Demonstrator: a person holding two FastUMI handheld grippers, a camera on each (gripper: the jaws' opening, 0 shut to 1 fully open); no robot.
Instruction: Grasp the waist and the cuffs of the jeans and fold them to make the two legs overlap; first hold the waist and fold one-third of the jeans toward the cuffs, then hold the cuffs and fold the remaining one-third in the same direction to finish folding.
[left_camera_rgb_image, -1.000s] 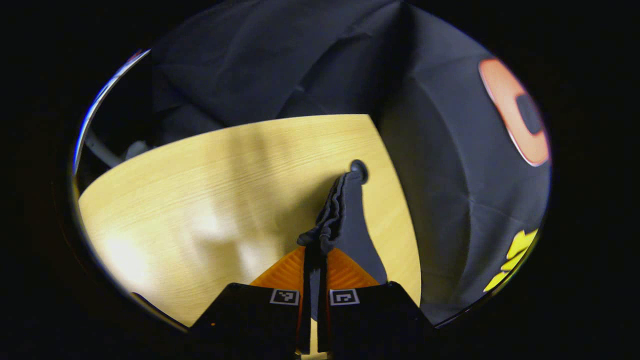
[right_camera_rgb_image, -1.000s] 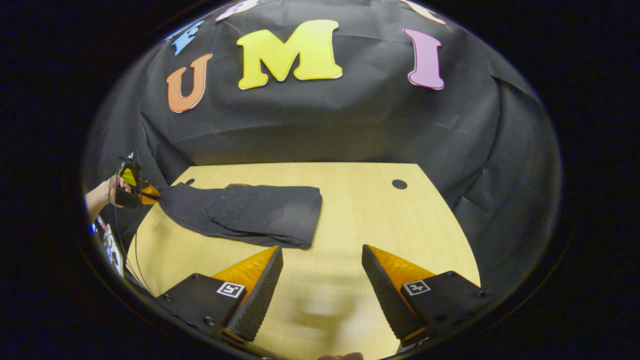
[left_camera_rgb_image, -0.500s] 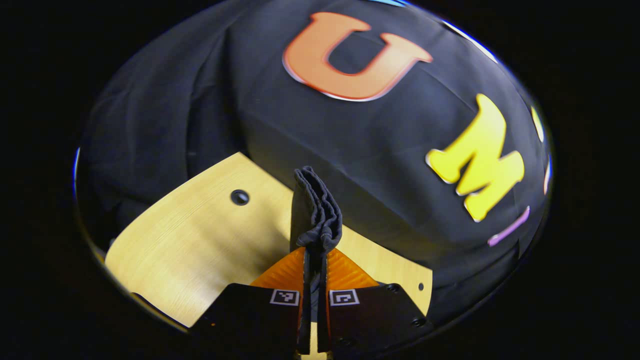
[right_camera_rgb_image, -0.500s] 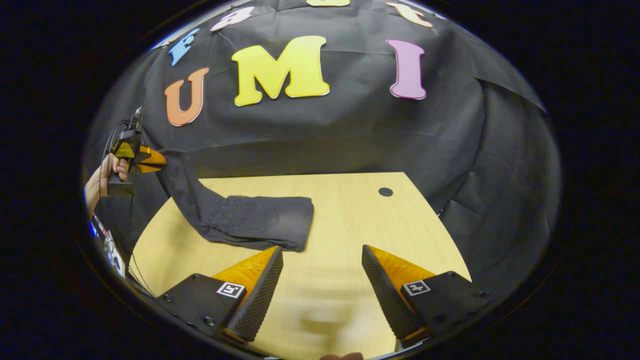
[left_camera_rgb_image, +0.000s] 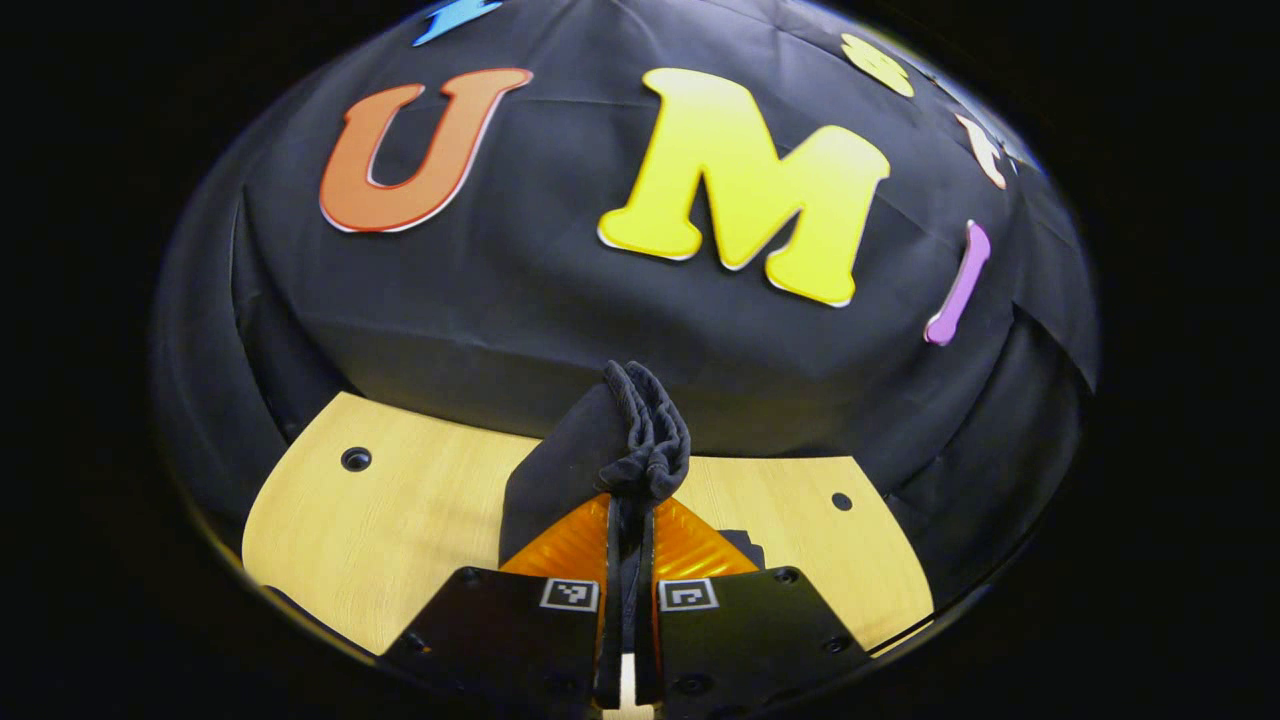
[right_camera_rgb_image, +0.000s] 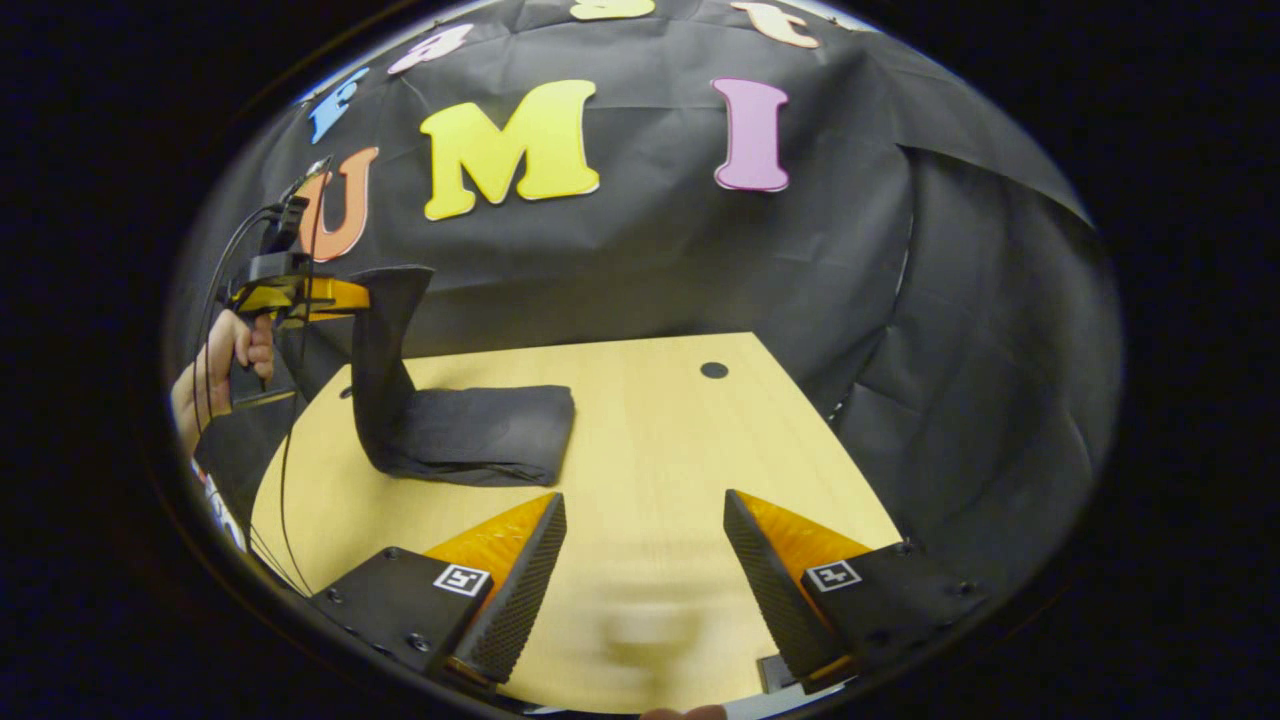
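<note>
Left gripper view: the left tool is clamped tight on the bunched cuffs of the jeans, which now stand above the worktop facing the back wall (half a second ago the view still looked across the left corner). The lift has swung round, so the final fold looks to be under way. Two round holes show in the worktop, one near each far corner.

Right gripper view: the right tool hangs wide open over the near edge, holding nothing. One pair of jeans lies towards the worktop's left edge, its folded bulk flat, the leg end rising steeply to the left tool, held by one hand; a second ago that end lay almost flat. What remains is carrying the cuffs over the bulk.
</note>
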